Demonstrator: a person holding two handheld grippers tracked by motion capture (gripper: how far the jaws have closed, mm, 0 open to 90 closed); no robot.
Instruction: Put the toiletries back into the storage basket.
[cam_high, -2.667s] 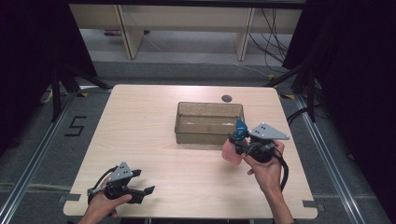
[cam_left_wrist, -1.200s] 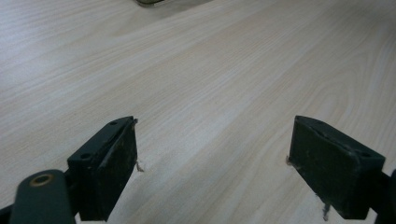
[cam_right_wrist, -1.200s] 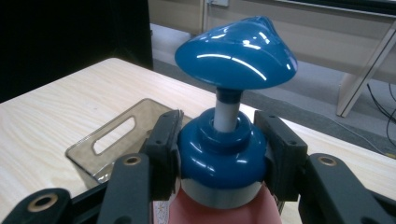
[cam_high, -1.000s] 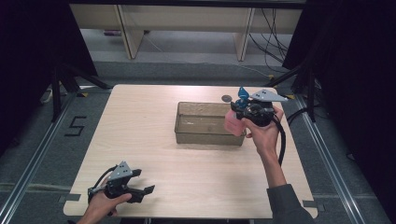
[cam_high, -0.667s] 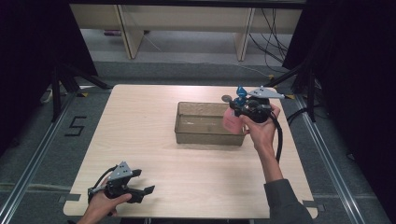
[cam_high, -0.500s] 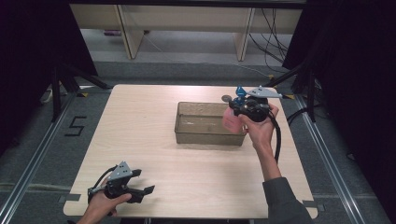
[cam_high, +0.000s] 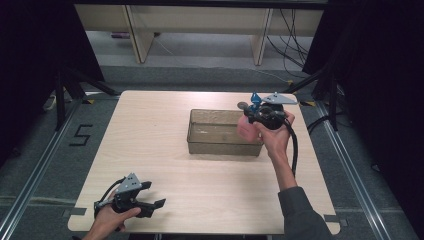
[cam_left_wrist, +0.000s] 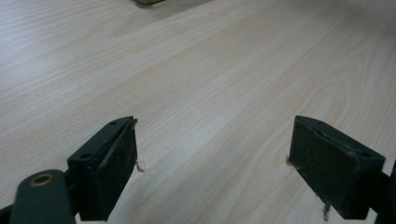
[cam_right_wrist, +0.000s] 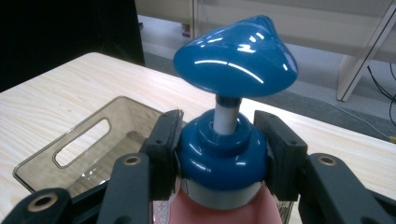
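A pink pump bottle (cam_high: 245, 128) with a blue pump head (cam_right_wrist: 236, 51) hangs upright in the air at the right end of a clear grey-brown bin (cam_high: 196, 134). My right gripper (cam_high: 253, 116) is shut on the bottle's blue collar (cam_right_wrist: 222, 151), one jaw on each side. In the right gripper view the bin (cam_right_wrist: 32, 171), with its handle slot, lies below and to the left of the bottle. My left gripper (cam_high: 153, 195) rests near the table's front left corner. It is open, and bare wood shows between its pads (cam_left_wrist: 114, 161).
The light wooden table (cam_high: 150, 130) stands on a grey floor with metal rails along both sides. A small dark round thing (cam_high: 242, 105) lies on the table just behind the bin's right end. Shelf legs and cables stand beyond the far edge.
My right gripper has carried the bottle from the table in front of the bin's right corner up and farther away, to the bin's right end. The left gripper has not moved.
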